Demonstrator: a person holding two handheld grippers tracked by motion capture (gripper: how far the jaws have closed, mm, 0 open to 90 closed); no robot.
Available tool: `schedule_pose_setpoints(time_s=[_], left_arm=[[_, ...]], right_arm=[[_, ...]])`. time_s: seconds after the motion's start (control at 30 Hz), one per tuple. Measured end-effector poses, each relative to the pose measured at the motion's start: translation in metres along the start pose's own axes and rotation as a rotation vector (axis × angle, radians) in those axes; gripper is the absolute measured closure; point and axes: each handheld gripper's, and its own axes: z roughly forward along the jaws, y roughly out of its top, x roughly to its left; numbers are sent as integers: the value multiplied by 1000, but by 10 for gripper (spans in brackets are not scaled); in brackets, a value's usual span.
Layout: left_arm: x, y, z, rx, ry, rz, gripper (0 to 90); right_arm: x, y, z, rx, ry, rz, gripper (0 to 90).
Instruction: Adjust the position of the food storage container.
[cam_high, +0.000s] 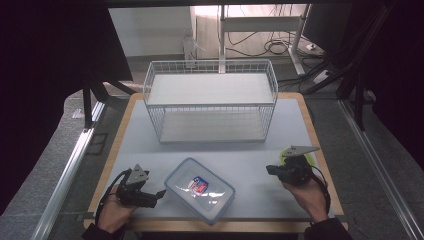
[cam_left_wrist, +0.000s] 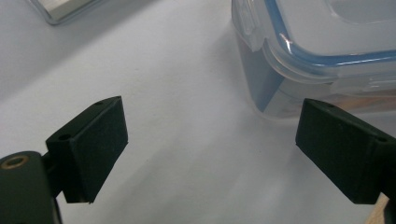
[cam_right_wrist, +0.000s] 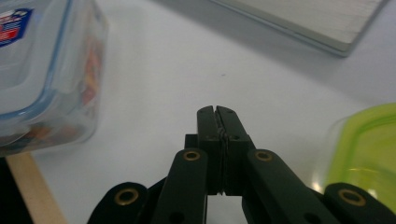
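A clear plastic food container (cam_high: 200, 190) lies flat near the front edge of the table, turned at an angle to that edge. It is rectangular with rounded corners, closed by a see-through lid with a blue seal ring and clip flaps on its sides. A red, white and blue label sits on the lid. Through the wall, something orange and colourful shows inside, too blurred to identify.
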Motion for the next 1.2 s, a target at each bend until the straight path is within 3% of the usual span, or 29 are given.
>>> schedule_pose_setpoints(time_s=[0.17,0.43,0.53,0.77,0.97,1.03,1.1,1.2], left_arm=[[5,-1,-2,4,-6,6,241],[12,4,3,-8,-47,-34,689],[15,10,12,-2,-101,-56,791],[10,16,23,18,-128,-37,867],[1,22,28,37,-119,-23,900],[0,23,28,41,-127,-23,900],[-3,25,30,45,-133,-25,900],[-8,28,33,59,-121,-23,900]], right_arm=[[20,-8,-2,-27,23,-15,896],[51,-20,2,-19,77,-31,898],[61,-25,6,-8,111,-26,900],[89,-29,26,57,194,-61,900],[100,-26,38,72,236,-63,900],[100,-24,39,68,237,-63,900],[98,-24,41,81,203,-71,900],[93,-24,42,86,200,-46,900]])
